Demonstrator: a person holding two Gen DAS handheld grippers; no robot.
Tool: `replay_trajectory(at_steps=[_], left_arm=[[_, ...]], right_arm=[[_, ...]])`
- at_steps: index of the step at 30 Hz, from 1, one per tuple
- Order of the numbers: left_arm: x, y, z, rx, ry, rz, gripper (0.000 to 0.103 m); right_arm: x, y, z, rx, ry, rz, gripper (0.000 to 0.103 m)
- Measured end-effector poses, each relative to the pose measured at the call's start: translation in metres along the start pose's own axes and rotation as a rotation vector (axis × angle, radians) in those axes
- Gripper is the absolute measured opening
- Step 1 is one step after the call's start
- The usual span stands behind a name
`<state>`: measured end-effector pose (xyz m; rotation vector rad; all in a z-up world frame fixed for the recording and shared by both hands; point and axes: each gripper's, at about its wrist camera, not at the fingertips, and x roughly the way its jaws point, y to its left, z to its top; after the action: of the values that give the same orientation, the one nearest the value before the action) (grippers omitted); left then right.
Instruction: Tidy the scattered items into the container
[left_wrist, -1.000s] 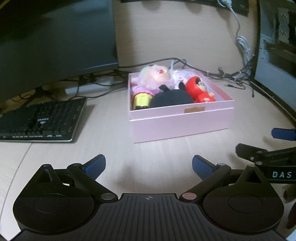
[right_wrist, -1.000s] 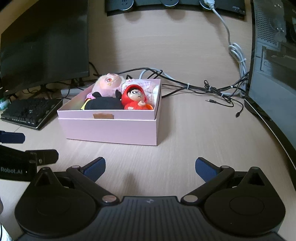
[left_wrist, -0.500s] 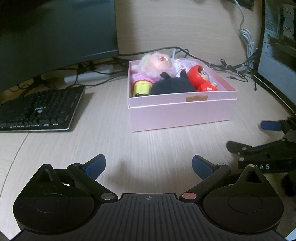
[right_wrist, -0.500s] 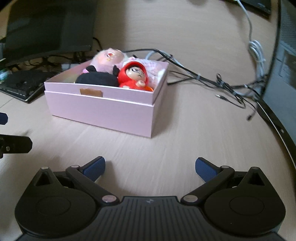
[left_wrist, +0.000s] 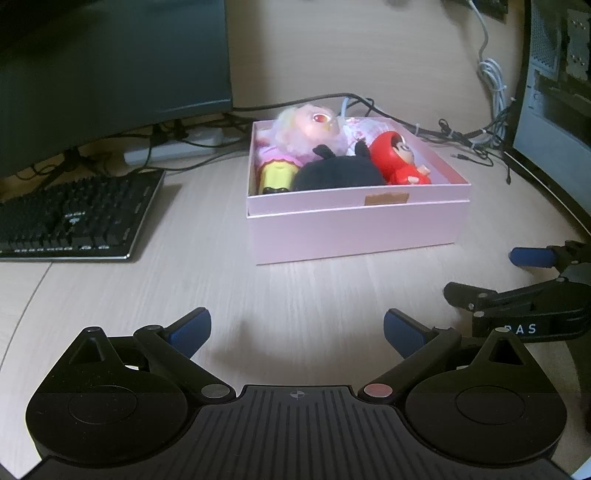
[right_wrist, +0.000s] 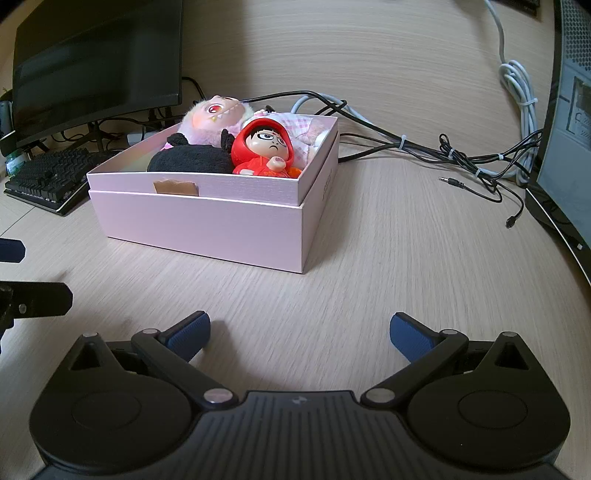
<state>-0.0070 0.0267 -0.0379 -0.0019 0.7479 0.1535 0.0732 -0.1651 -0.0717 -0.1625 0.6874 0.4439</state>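
Two grippers are held low over a pale wooden desk (right_wrist: 406, 258), and both are seen spread wide with nothing between the blue pads. The left gripper (left_wrist: 296, 328) is pointed at the long front wall of a pink box (left_wrist: 354, 229). The right gripper (right_wrist: 299, 330) is pointed at a corner of the same box, and it is also seen from the side at the right edge of the left view.

Toys are packed inside the box. A red hooded doll (right_wrist: 264, 149) is set at the right end, touching a black plush toy (right_wrist: 192, 160) beside it. A fluffy pink monster plush (right_wrist: 218, 114) is leaned behind them, and a small yellow toy (left_wrist: 275, 177) is tucked in the left corner.

A black keyboard (left_wrist: 70, 221) is laid to the left of the box, under a dark monitor (left_wrist: 110, 66). Black cables (right_wrist: 443, 155) are trailed across the desk behind the box.
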Motion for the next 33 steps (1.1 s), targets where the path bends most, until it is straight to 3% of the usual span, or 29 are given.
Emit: replay_trajectory(at_steps=[33], left_arm=[[-0.011,-0.007,0.003,0.003,-0.066,-0.025,0.102]], right_arm=[[0.000,0.001,0.000,0.002,-0.001,-0.002,0.103]])
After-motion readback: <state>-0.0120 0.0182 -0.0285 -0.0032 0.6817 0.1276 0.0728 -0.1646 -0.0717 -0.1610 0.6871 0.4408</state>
